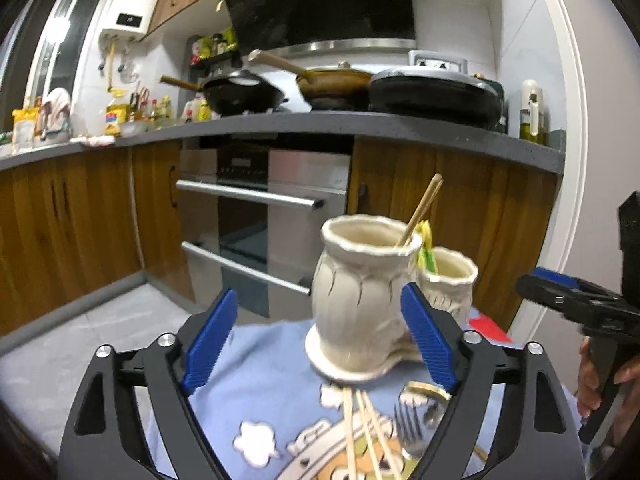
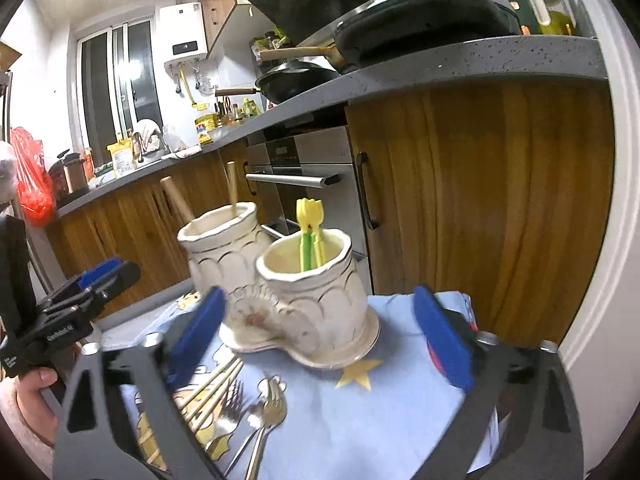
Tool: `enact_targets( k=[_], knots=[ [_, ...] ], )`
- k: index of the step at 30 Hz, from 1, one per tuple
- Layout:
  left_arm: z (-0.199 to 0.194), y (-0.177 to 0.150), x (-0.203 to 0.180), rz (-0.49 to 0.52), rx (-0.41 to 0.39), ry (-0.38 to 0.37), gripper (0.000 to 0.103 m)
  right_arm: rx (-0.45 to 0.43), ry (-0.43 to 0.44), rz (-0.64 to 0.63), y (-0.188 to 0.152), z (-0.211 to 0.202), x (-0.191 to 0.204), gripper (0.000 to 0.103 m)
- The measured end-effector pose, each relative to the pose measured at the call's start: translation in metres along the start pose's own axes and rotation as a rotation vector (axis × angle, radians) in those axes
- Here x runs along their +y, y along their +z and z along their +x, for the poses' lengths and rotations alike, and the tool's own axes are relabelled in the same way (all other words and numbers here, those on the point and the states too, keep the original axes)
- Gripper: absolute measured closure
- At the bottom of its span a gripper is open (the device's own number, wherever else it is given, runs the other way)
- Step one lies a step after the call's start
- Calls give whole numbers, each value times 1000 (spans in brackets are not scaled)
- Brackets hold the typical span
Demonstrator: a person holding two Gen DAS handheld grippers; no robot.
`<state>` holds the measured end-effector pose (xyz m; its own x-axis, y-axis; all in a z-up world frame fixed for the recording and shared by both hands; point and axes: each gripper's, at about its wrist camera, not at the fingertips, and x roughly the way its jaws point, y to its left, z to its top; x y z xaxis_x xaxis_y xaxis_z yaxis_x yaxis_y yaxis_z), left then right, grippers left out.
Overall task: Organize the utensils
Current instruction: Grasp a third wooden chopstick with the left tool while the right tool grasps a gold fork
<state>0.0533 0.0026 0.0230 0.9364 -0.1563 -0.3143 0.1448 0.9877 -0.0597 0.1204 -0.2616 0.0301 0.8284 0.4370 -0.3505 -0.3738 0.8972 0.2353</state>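
With both sets of blue-padded fingers (image 1: 320, 340) (image 2: 320, 336) wide open and empty, loose wooden chopsticks (image 1: 362, 432) and steel forks (image 2: 260, 408) lie below them; the cream ceramic twin-pot holder (image 1: 360, 300) stands ahead. Grip one utensil near mid-length.

Ceramic holder (image 1: 360, 300) blocks ahead; cloth (image 2: 400, 408) right of it lies open

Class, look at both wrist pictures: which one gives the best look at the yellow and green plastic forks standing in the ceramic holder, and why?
The right wrist view. There the plastic forks stand unblocked in the nearer cup, their yellow tips above the rim. In the left wrist view the forks are mostly hidden behind the taller cup; only a blurred sliver shows.
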Motion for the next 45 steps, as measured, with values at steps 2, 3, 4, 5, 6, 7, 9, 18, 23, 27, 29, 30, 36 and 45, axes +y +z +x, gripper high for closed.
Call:
enact_targets(
  k=[2, 3, 4, 5, 6, 7, 9, 18, 23, 27, 29, 30, 36, 45],
  knots=[
    [-3, -7, 2, -6, 22, 9, 12, -4, -8, 8, -4, -6, 2, 5],
    [-4, -10, 4, -7, 39, 12, 11, -3, -15, 12, -5, -8, 3, 5],
    [-6, -14, 4, -2, 57, 21, 11, -1, -23, 20, -7, -10, 3, 5],
    [-7, -16, 5, 3, 65, 27, 11, 3, -25, 29, -10, -13, 3, 5],
    [-8, -19, 5, 11, 74, 34, 11, 8, -27, 38, -12, -14, 3, 5],
    [-10, -22, 6, 19, 84, 41, 10, 14, -32, 43, -14, -15, 3, 5],
    [-12, -29, 7, 29, 107, 48, 10, 31, -43, 54, -19, -17, 2, 5],
    [-3, -50, 13, 60, 250, 68, 10, 190, -77, -3, -45, -2, 20, 5],
    [3, -55, 17, 39, 308, 61, 10, 270, -99, -82, -58, 12, 32, 5],
    [4, -57, 10, 64, 325, 65, 10, 320, -103, -135, -65, 18, 37, 5],
    [6, -58, 6, 76, 332, 60, 10, 341, -101, -147, -68, 21, 38, 5],
    [7, -59, 5, 81, 340, 59, 10, 349, -100, -152, -70, 22, 38, 5],
    [15, -66, -2, 104, 390, 39, 10, 410, -79, -185, -78, 27, 44, 24],
    [23, -75, -19, 170, 456, -21, 34, 485, -14, -205, -87, 32, 52, 69]
  ],
)
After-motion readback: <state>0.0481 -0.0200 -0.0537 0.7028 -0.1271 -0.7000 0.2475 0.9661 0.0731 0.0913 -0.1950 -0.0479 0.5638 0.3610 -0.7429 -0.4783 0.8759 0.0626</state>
